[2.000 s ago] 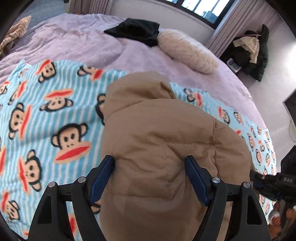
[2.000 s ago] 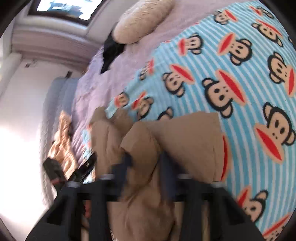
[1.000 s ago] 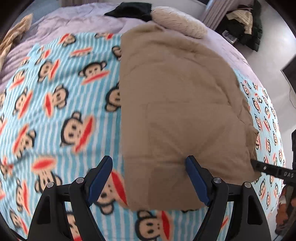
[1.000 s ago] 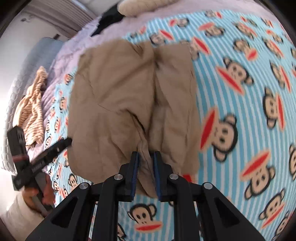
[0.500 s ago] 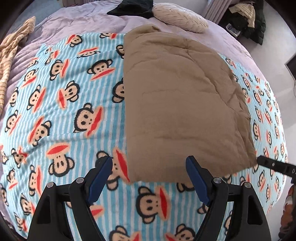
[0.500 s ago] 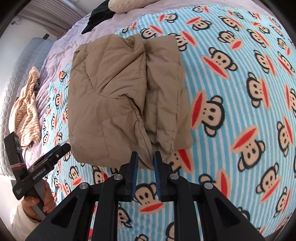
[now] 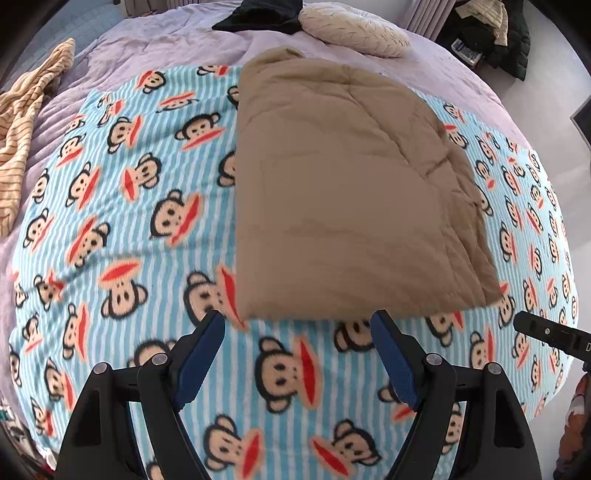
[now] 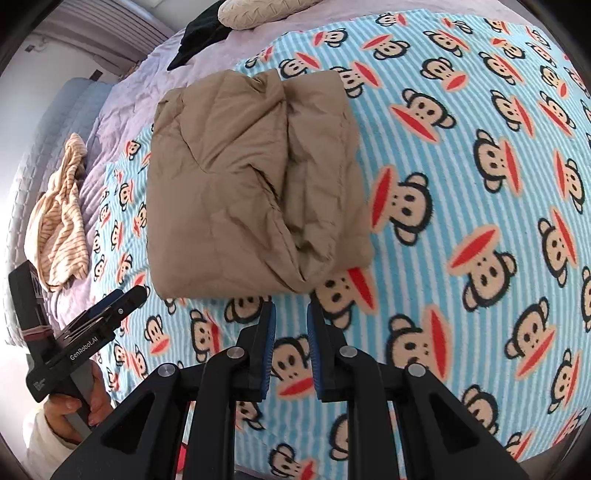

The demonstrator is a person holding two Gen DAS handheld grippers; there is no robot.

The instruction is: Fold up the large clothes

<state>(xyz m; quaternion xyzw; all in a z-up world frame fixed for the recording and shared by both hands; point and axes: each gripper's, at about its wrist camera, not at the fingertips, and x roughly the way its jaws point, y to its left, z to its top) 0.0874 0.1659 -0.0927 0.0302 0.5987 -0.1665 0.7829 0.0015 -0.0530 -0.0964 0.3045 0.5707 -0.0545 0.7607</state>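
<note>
A tan padded jacket (image 7: pixel 343 192) lies folded into a rough rectangle on a blue striped monkey-print blanket (image 7: pixel 110 229). It also shows in the right wrist view (image 8: pixel 251 184), with a crease down its middle. My left gripper (image 7: pixel 297 350) is open wide and empty, just short of the jacket's near edge. My right gripper (image 8: pixel 290 332) has its jaws a narrow gap apart, holds nothing, and sits just below the jacket's near edge. The left gripper also shows in the right wrist view (image 8: pixel 110 306), held by a hand.
A cream pillow (image 7: pixel 354 27) and a black garment (image 7: pixel 258 14) lie at the far side of the lilac bed cover (image 7: pixel 166 48). A striped beige garment (image 7: pixel 26 122) lies at the left. Dark coats (image 7: pixel 495 29) hang at the far right.
Both grippers have pulled back toward me from the jacket. The right gripper, shut on the jacket's edge a second ago, has let go and its jaws have parted slightly. The jacket now lies flat.
</note>
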